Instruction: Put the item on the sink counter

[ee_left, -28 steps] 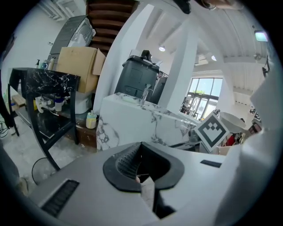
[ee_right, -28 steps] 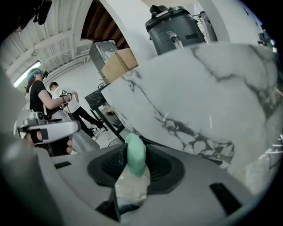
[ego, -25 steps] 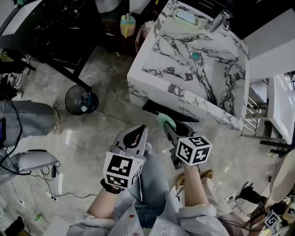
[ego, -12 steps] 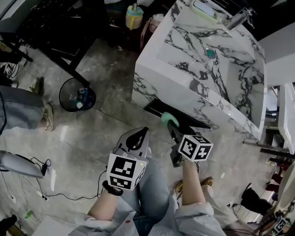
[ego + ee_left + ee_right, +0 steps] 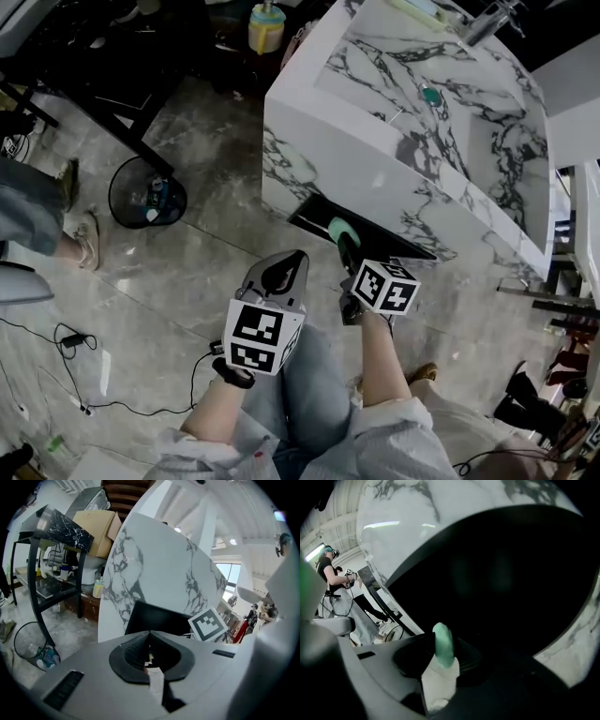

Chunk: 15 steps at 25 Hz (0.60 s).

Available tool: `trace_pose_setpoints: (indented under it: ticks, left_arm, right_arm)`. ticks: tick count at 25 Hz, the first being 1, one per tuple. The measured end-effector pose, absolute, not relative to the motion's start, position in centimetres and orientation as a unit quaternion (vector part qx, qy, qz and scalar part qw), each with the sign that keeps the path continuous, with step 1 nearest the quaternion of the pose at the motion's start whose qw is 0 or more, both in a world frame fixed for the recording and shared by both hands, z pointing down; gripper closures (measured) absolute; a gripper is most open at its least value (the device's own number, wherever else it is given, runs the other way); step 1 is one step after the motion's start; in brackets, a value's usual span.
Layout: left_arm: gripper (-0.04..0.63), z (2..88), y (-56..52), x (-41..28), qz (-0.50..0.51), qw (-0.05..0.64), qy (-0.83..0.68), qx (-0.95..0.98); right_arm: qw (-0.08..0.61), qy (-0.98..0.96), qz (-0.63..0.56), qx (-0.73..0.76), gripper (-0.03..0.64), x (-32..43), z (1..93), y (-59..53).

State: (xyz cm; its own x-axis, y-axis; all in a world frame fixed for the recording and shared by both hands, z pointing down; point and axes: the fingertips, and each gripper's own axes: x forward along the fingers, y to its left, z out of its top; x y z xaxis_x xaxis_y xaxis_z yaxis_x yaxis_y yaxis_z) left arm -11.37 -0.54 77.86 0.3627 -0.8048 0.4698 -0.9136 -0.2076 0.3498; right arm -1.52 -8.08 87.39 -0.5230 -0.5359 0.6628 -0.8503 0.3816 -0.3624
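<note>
Tongs at right (image 5: 342,236) clench green item (image 5: 443,645), left tongs (image 5: 150,635) closed empty; only head view shows sink top (image 5: 364,49)

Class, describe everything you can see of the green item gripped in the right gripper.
The green item is pale mint, smooth and round-ended, a slim slab seen edge-on. The jaws of the right gripper clamp its lower part; its tip juts beyond them. It hangs before the dark recess under the marble sink unit, touching only the jaws.
</note>
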Motion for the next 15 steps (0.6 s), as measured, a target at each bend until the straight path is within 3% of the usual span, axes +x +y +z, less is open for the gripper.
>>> trace_pose_setpoints:
  ticks: [8, 15]
  left_arm:
    - [0.58, 79.2, -0.4, -11.0, 0.095, 0.293, -0.554, 0.773]
    - [0.58, 79.4, -0.1, -11.6, 0.09, 0.29, -0.562, 0.769]
  right_arm:
    - [0.208, -0.785, 0.342, 0.473, 0.48, -1.1, 90.4, -10.4]
    - [0.26, -0.78, 0.245, 0.513, 0.468, -0.6, 91.9, -12.5]
